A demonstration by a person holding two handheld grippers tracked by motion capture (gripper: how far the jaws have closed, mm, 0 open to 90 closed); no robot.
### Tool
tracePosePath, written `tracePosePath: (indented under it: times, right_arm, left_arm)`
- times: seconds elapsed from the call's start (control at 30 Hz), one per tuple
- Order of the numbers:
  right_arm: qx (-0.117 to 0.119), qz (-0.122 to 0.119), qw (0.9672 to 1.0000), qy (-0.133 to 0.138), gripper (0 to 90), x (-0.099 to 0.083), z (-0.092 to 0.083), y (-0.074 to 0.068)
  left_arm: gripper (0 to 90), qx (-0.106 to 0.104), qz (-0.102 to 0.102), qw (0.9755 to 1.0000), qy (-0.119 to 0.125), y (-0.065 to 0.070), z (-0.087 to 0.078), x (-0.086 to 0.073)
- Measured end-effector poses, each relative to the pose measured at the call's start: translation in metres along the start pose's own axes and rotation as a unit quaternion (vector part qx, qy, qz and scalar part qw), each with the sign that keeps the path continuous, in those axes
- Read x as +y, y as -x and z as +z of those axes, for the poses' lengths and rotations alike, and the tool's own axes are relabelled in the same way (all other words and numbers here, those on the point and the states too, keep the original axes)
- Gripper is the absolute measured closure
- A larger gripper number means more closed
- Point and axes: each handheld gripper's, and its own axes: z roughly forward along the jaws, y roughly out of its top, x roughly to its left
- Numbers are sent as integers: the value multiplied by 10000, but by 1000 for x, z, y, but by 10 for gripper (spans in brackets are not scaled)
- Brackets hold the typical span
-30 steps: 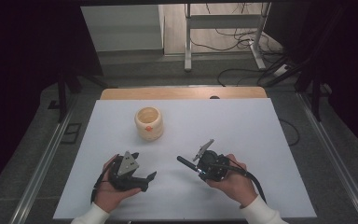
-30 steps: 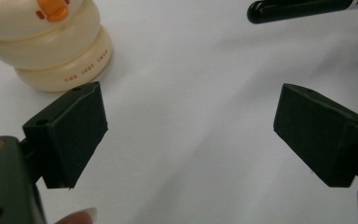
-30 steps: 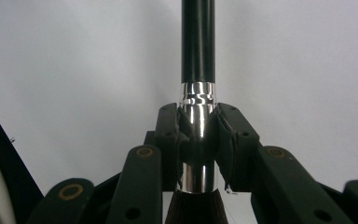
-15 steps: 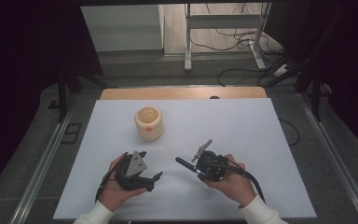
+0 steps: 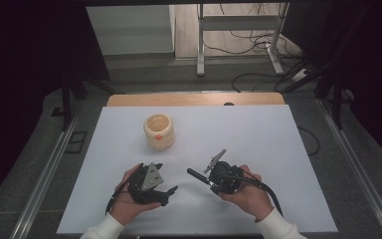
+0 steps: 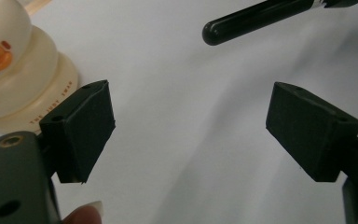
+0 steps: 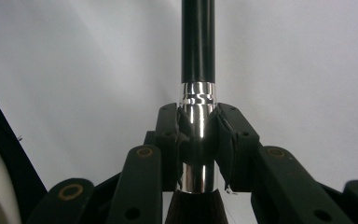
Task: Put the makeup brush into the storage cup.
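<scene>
White table bears a cream jar, seemingly unobstructed.

Brush cut off at the top edge of the right gripper view, its bristles hidden below the pads. Cup cropped by the left and top edges of the left gripper view, its printed lettering too small to read. Fingertip cut by the bottom edge.

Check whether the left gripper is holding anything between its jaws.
No: in the left gripper view the left gripper has its jaws wide apart, with only bare white table between them.
</scene>
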Motion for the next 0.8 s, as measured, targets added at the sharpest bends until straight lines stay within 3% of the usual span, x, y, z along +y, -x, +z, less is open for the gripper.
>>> tracePosePath:
  times: [0.27,0.8]
  right_arm:
    - [16,-31,10000,-20,713,0,0,0]
    - [52,-35,10000,-13,713,0,1,0]
  left_arm:
    - [158,-25,77,10000,-31,3,5,3]
    - [167,-94,521,9985,-101,10,18,17]
